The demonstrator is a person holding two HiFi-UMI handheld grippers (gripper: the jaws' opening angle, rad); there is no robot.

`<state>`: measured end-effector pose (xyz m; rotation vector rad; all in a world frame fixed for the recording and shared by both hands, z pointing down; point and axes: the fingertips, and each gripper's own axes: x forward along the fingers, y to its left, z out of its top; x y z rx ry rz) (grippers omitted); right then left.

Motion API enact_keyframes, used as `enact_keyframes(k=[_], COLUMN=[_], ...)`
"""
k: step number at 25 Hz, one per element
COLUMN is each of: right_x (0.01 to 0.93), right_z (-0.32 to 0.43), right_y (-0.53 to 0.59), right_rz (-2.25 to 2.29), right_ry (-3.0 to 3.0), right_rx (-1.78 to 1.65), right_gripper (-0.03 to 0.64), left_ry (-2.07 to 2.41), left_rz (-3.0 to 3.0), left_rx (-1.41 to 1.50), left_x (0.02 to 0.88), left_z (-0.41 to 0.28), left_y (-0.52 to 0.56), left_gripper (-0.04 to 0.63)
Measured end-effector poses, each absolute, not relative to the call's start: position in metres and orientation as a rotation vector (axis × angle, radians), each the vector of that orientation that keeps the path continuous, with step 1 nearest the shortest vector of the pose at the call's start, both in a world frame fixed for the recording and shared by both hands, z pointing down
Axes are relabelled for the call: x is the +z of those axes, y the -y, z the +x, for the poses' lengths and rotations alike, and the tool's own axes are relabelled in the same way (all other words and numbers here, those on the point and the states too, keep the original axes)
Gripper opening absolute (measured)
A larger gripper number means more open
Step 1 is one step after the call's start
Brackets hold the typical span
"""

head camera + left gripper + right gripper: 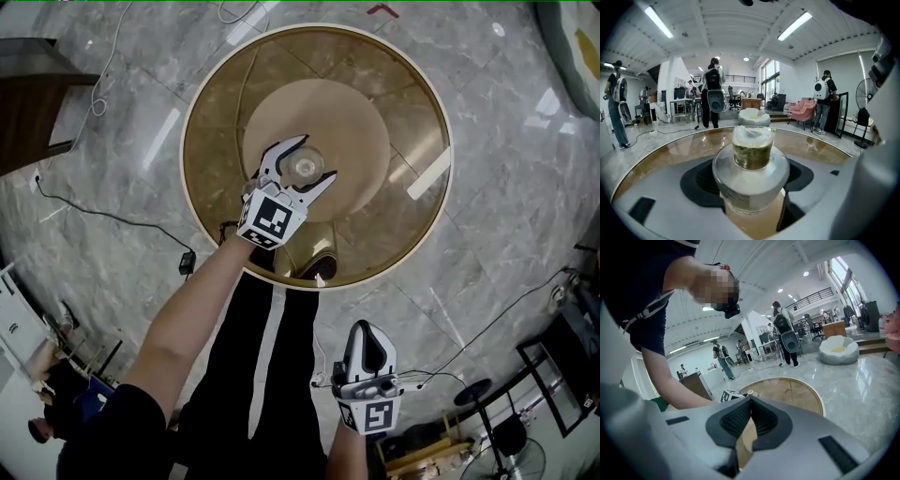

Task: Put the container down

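A clear small container (305,169) with a pale lid and a greenish-brown fill stands between the jaws of my left gripper (317,157), over the middle of the round glass table (217,103). In the left gripper view the container (752,164) fills the space between the two dark pads, just above the tabletop (679,150); I cannot tell if its base touches the glass. My right gripper (367,354) hangs low beside my leg, off the table, with its jaws closed together (750,420) and nothing in them.
Grey marble floor surrounds the table. Cables (103,211) trail at the left, a dark cabinet (33,98) stands at the upper left, and a fan and stands (506,431) crowd the lower right. Several people (712,91) and a beanbag (753,116) stand further off.
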<state>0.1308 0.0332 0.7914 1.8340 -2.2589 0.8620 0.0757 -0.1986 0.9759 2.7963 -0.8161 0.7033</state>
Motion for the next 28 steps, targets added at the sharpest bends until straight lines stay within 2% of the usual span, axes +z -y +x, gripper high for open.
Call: enact_keyframes(k=[17,23,28], right_x=[0.775,0.73,0.674], right_z=[0.145,0.145,0.151], right_y=[-0.036,-0.022,-0.002], right_rz=[1.853,1.832,1.833], right_ry=[2.23,2.258,2.311], right_rx=[0.794,0.696,0.601], right_gripper=[0.029,0.029,0.029], left_ry=[0.815,0.763,0.788], left_rz=[2.786,2.793,2.83], left_rx=[0.654,0.568,0.491], left_x=[0.948,0.877,0.783], left_z=[0.063,0.059,0.056], left_y=[0.194,0.181,0.179], left_gripper=[0.358,0.359,0.359])
